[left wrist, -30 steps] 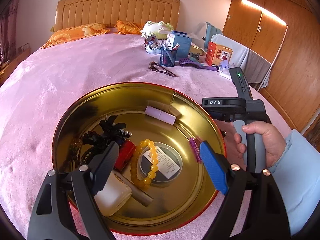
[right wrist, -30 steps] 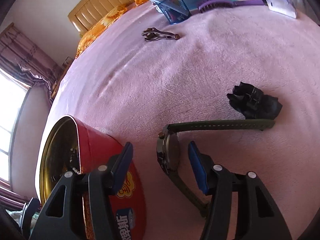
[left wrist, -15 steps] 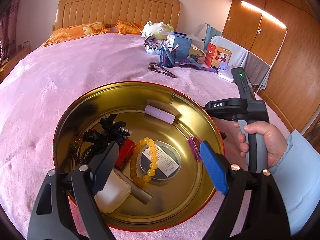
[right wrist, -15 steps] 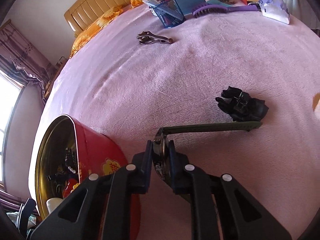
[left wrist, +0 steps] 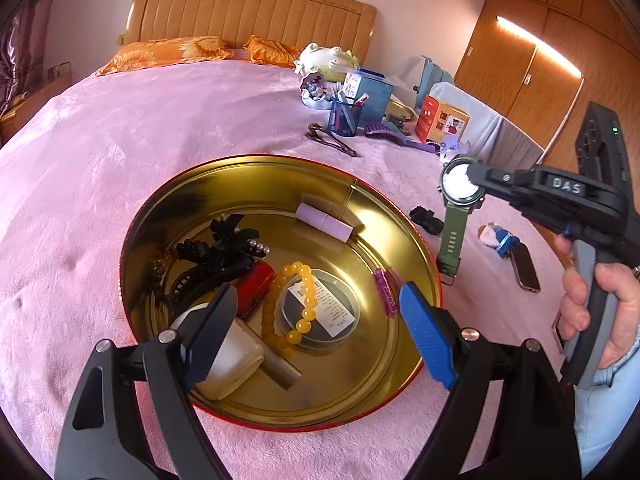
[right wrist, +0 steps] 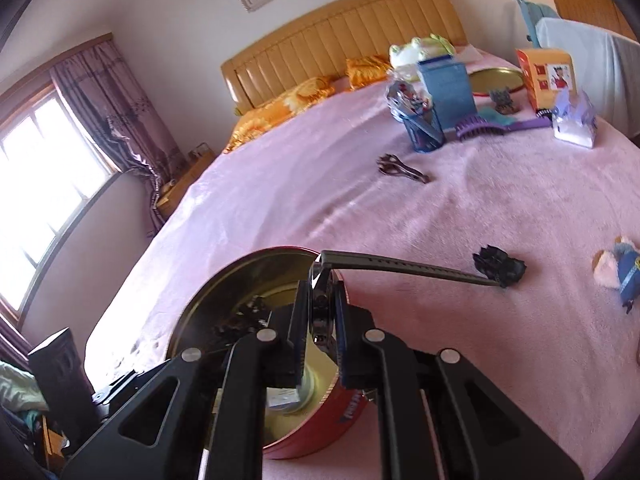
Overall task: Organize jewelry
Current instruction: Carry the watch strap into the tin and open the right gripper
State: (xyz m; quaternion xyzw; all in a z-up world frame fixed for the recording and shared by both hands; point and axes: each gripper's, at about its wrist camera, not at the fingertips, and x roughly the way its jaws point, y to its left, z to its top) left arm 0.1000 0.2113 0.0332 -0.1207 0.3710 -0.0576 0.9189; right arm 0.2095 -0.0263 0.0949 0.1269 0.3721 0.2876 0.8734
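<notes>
A round red tin [left wrist: 168,204] with a gold inside sits on the pink bed; it holds a yellow bead bracelet [left wrist: 298,308], black hair pieces [left wrist: 224,244] and several small items. My left gripper [left wrist: 316,320] hovers open over the tin, nothing between its fingers. My right gripper [right wrist: 320,308] is shut on the case of a green-strapped watch [right wrist: 400,268], lifted off the bed just right of the tin [right wrist: 224,284]. In the left wrist view the watch [left wrist: 460,184] hangs from the right gripper [left wrist: 476,180], strap dangling down.
A black hair clip [left wrist: 426,216], a small doll [left wrist: 498,236] and a phone [left wrist: 524,268] lie right of the tin. Farther back lie a brown claw clip [right wrist: 402,168], a blue pen cup [right wrist: 422,130], a purple brush [right wrist: 480,125] and boxes. A hand [left wrist: 600,312] holds the right gripper's handle.
My right gripper closed on the watch and raised it off the bed, toward the tin. The left gripper stayed open over the tin.
</notes>
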